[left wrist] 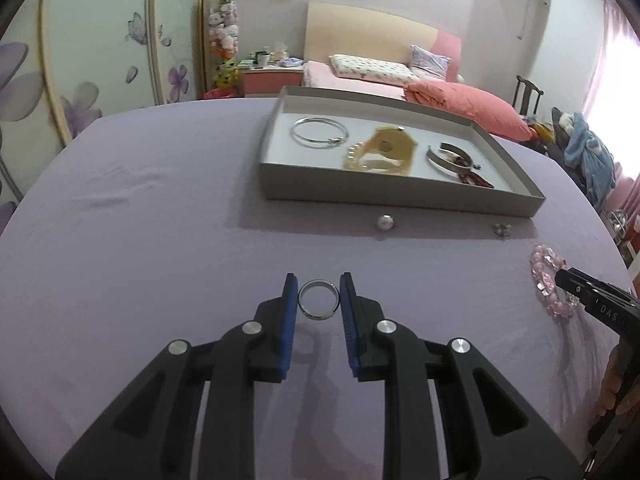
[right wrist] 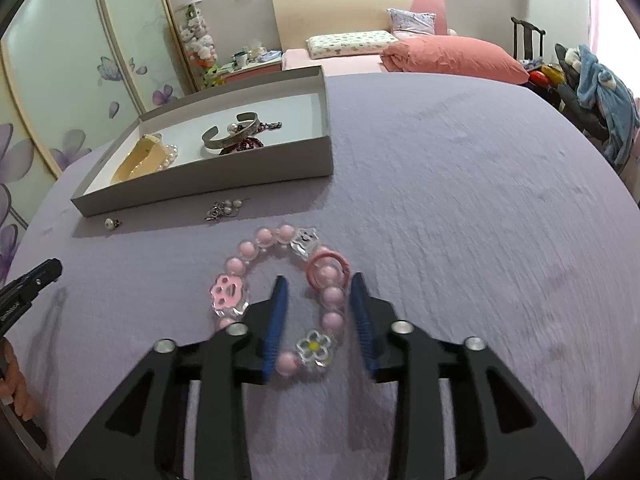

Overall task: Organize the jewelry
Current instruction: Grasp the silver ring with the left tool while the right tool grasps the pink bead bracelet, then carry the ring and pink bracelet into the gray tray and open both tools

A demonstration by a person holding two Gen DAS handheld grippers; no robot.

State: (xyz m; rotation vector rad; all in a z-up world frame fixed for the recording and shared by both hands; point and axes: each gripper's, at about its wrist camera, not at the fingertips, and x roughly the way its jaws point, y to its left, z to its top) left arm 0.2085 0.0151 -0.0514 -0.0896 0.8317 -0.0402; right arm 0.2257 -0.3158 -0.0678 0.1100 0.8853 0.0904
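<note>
Right gripper [right wrist: 318,300]: I see its jaws apart, one blue pad on each side of the bead strand.
Pink bead bracelet [right wrist: 256,258]: flat on the purple cloth [right wrist: 460,200]; its right side runs between my pads, contact not discernible.
Charms: pink paw [right wrist: 228,291], flower [right wrist: 315,346], pink ring [right wrist: 329,268].
Grey tray [right wrist: 326,128]: far left, holding a silver cuff [right wrist: 229,136] and pearl piece [right wrist: 170,156].
Loose items: pearl stud [right wrist: 110,223] and small earring cluster [right wrist: 224,209], just in front of the tray.
Left gripper [right wrist: 30,284]: tip at my left edge; state unreadable.

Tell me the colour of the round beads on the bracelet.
Pink, on the bracelet; clearest in the right wrist view.
</note>
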